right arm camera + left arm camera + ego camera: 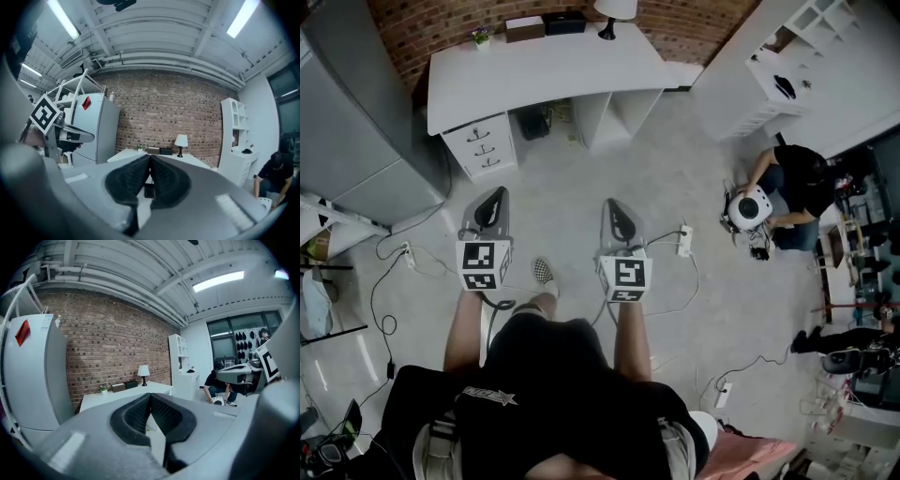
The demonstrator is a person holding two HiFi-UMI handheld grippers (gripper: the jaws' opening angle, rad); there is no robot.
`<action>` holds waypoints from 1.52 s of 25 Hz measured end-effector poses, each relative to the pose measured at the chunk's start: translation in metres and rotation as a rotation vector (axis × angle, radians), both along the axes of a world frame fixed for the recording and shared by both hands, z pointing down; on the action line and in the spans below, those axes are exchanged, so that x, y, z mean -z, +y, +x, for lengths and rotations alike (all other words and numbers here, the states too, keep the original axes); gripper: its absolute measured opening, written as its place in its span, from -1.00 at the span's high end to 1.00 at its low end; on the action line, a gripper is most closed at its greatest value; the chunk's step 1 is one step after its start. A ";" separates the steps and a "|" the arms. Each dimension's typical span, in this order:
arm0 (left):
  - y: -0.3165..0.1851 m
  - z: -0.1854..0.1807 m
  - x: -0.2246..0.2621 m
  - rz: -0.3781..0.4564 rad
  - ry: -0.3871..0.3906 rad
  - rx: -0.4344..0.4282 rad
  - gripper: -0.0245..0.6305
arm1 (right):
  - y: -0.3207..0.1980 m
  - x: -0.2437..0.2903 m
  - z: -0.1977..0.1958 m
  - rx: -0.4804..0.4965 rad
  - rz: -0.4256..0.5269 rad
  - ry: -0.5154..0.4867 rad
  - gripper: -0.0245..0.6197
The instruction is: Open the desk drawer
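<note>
White and three-fronted, the drawer unit (480, 145) stands under the left end of the white surface (544, 75), which is set against the brick wall (441, 23) at the far side of the room. Its three fronts, each with a dark handle, look flush with one another. Both tools are well apart from it, held side by side over the grey floor (572, 187) in front of the person's body. In the head view the drawer unit lies ahead of the left tool (496, 194) and slightly to its left. The right tool (612, 204) points more toward the open compartments under the surface's middle.

The left gripper view shows the left tool clenched: its black ribbed pads (138, 416) meet at the tips with nothing between them. Beyond them the surface carries a table lamp (143, 372), a small potted plant (103, 390) and two boxes (123, 386). The drawer unit is hidden behind the tool's own body there. In the right gripper view the right tool's pads (129, 180) are likewise pressed together on nothing.

A grey refrigerator (347, 122) stands left of the surface. A person (797, 183) crouches at the right by white shelving (787, 66).
</note>
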State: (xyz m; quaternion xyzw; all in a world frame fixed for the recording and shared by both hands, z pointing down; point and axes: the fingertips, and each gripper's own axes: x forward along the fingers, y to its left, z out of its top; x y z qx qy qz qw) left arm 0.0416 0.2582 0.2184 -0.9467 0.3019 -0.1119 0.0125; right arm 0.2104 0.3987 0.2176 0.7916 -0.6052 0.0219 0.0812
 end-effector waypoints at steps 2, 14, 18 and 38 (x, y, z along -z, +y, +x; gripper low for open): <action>-0.017 0.014 -0.003 -0.009 -0.004 0.002 0.89 | -0.020 -0.002 0.013 0.006 -0.007 -0.006 0.91; -0.136 0.063 -0.027 -0.062 -0.042 0.068 0.89 | -0.155 -0.022 0.068 0.086 -0.051 -0.038 0.91; -0.171 0.061 -0.031 -0.069 -0.042 0.117 0.89 | -0.199 -0.029 0.073 0.134 -0.063 -0.044 0.91; -0.255 -0.073 -0.044 -0.097 -0.029 0.459 0.89 | -0.355 -0.039 -0.034 0.470 -0.089 -0.076 0.91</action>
